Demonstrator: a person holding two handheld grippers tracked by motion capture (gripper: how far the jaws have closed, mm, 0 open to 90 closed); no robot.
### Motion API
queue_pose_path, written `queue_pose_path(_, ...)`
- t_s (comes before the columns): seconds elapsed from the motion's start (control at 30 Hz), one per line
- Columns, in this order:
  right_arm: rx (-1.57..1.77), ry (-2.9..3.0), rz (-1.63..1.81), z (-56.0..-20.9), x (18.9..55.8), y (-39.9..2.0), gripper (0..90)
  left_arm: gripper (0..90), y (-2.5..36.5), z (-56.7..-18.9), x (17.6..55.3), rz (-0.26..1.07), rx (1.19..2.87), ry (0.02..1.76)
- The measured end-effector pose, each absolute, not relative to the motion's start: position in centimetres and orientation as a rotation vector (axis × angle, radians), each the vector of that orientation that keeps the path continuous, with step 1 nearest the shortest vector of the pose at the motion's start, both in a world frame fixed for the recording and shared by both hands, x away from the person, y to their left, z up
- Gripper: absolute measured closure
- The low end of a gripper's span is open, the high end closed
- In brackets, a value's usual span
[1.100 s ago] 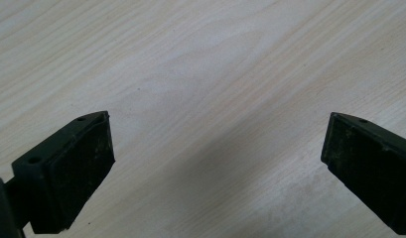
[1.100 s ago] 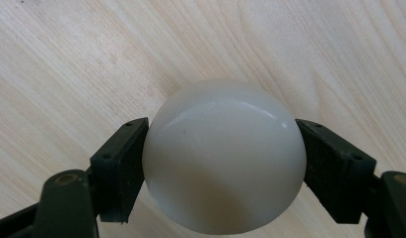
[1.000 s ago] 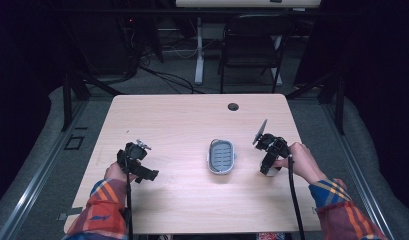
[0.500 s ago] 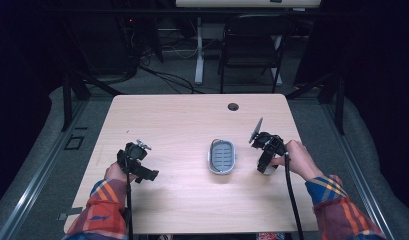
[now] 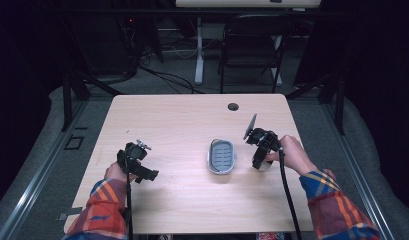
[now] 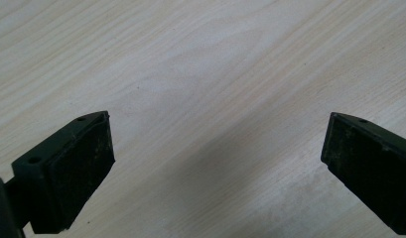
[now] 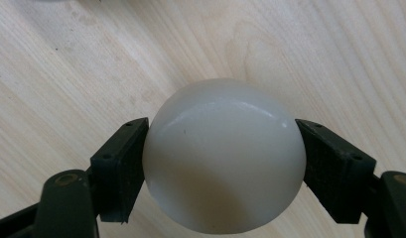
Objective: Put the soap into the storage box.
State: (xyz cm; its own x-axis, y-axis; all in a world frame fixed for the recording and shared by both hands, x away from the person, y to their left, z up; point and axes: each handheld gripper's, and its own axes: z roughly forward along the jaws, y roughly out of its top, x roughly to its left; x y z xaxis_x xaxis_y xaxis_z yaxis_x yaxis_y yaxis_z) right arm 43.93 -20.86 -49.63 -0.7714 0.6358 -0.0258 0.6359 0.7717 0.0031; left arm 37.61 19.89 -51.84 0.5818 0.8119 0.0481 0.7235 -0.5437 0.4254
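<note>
Dark floor and black curtains ring the pale wooden table (image 5: pixel 182 125), with a folding chair (image 5: pixel 249 42) and loose cables beyond its far edge. Most of the tabletop lies bare: the whole far half is open except for a small round cable hole (image 5: pixel 233 106) near the far edge, and the near strip between the two forearms is free as well. A grey oval dish (image 5: pixel 221 156) with a ribbed blue inside sits near the middle, well clear of every edge.

The right gripper (image 7: pixel 220 158) is low over the table just right of the dish, its jaws clamped on either side of a smooth white ball (image 7: pixel 223 153), which sits between the pads above the wood. The left gripper (image 6: pixel 215 153) is well apart toward the left edge, its jaws spread wide over bare wood, grasping nothing.
</note>
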Motion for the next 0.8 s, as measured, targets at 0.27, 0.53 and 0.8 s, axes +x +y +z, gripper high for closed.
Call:
queue_pose_path(0.27,1.038,2.937,-0.01,-49.3,44.4,-20.3,24.1,0.1,19.9,-51.8,37.6,0.339,2.457,1.244)
queue_pose_path(0.53,1.026,2.937,-0.022,-48.6,44.7,-19.9,24.1,0.1,19.9,-51.8,37.6,0.338,2.458,1.243)
queue_pose_path(0.8,1.024,2.938,-0.011,-48.1,44.9,-19.6,24.1,0.1,19.8,-51.8,37.7,0.336,2.463,1.236)
